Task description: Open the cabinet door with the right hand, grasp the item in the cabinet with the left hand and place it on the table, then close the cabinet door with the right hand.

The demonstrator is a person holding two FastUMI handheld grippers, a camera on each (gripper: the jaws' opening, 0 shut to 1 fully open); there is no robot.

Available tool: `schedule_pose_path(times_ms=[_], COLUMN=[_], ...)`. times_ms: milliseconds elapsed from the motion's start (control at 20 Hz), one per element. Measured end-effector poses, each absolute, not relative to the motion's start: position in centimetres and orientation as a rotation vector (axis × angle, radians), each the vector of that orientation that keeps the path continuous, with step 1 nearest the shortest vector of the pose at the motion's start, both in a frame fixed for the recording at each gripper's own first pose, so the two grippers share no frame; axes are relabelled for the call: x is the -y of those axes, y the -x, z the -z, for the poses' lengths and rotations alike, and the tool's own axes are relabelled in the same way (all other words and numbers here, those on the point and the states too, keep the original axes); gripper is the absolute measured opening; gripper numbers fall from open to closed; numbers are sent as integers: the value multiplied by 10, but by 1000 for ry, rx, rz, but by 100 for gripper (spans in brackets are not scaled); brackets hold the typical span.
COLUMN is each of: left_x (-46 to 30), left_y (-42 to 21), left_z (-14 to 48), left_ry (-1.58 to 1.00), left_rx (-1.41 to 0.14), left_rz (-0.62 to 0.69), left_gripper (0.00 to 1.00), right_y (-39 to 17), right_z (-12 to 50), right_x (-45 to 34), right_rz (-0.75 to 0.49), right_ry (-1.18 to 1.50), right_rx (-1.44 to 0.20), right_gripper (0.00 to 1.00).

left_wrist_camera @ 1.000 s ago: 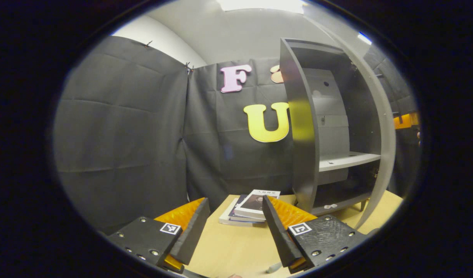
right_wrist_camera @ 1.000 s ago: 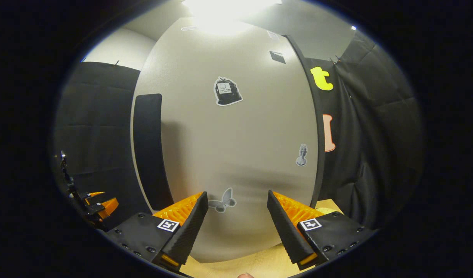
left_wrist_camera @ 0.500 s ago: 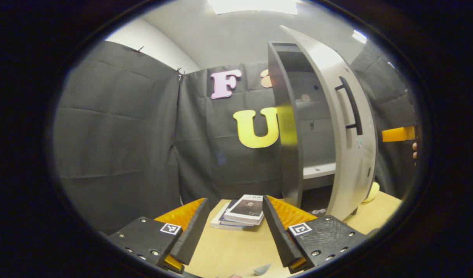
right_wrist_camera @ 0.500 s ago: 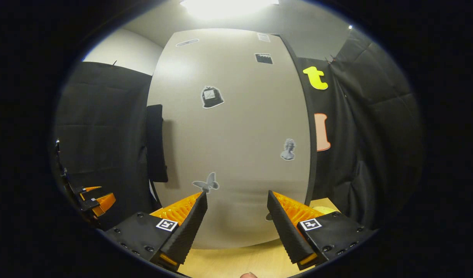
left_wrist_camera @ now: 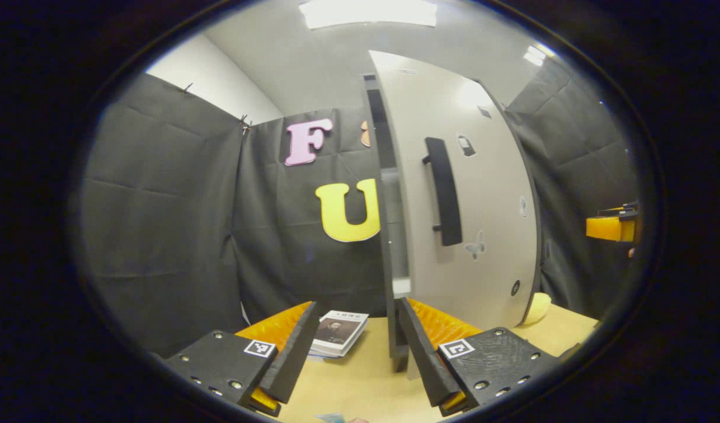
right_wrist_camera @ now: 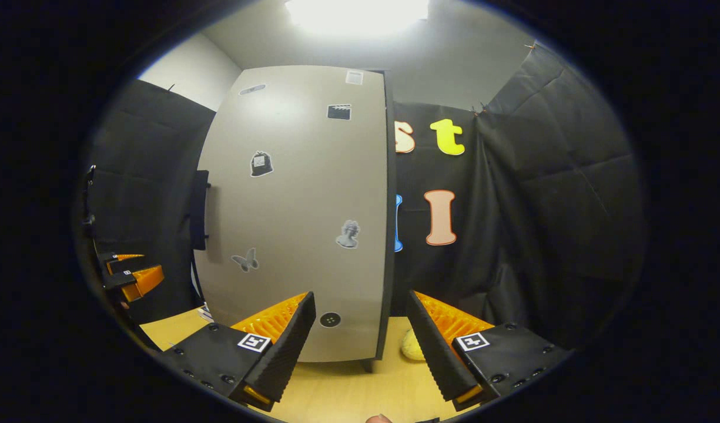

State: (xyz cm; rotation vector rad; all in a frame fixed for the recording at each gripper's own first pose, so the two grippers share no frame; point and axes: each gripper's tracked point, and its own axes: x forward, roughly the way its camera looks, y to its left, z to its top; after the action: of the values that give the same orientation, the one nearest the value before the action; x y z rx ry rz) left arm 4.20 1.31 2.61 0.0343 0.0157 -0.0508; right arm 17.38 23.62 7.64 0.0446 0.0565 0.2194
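Note:
The grey cabinet's door (left_wrist_camera: 471, 194) stands almost shut, with a narrow gap left at its handle side where a shelf edge (left_wrist_camera: 401, 286) peeks out. Its dark bar handle (left_wrist_camera: 444, 191) faces me. A small stack of books (left_wrist_camera: 339, 332) lies on the wooden table (left_wrist_camera: 360, 382), left of the cabinet. My left gripper (left_wrist_camera: 357, 352) is open, empty and low over the table before the books. My right gripper (right_wrist_camera: 360, 346) is open too, a short way from the sticker-covered door (right_wrist_camera: 301, 205) and touching nothing. Each gripper also appears far off: right gripper (left_wrist_camera: 609, 226), left gripper (right_wrist_camera: 130, 276).
A pale yellow soft object (right_wrist_camera: 411, 346) lies on the table (right_wrist_camera: 348, 393) at the cabinet's right foot, also seen as the yellow object (left_wrist_camera: 536, 308). Black cloth walls close in behind and on both sides. Bare tabletop lies in front of the cabinet.
The door has swung from wide open to nearly shut, hiding the shelves. The right gripper has drawn back from the door. The left gripper's view has shifted, with the books staying on the table.

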Motion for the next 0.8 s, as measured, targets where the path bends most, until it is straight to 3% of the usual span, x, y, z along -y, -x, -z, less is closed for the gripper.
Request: schedule_pose_path(times_ms=[50, 100, 250, 300, 350, 400, 450, 800], left_x=[5, 17, 36, 38, 38, 38, 39, 31], left_y=[-41, -40, -33, -31, -31, -27, -24, -16], left_z=[-28, -30, -36, -37, -38, -39, -36, -41], left_ry=[-28, -23, -37, -52, -66, -71, -68, -71], left_rx=[-14, -12, 0, 2, 6, 5, 0, 1], left_rz=[69, 77, 65, 48, 31, 19, 16, 34], left_gripper=[83, 83, 83, 83, 83, 83, 86, 83], right_y=[-173, -172, -174, -173, -173, -172, -170, -150], right_z=[-75, -73, -66, -62, -59, -56, -53, -55], right_x=[-227, -220, -202, -200, -198, -197, -195, -200], right_rz=[-212, -206, -193, -199, -201, -199, -197, -165], right_ry=[-51, -57, -62, -66, -72, -78, -83, -99], right_rx=[-52, -45, -22, -21, -21, -28, -37, -41], right_gripper=[99, 94, 99, 94, 99, 94, 99, 98])
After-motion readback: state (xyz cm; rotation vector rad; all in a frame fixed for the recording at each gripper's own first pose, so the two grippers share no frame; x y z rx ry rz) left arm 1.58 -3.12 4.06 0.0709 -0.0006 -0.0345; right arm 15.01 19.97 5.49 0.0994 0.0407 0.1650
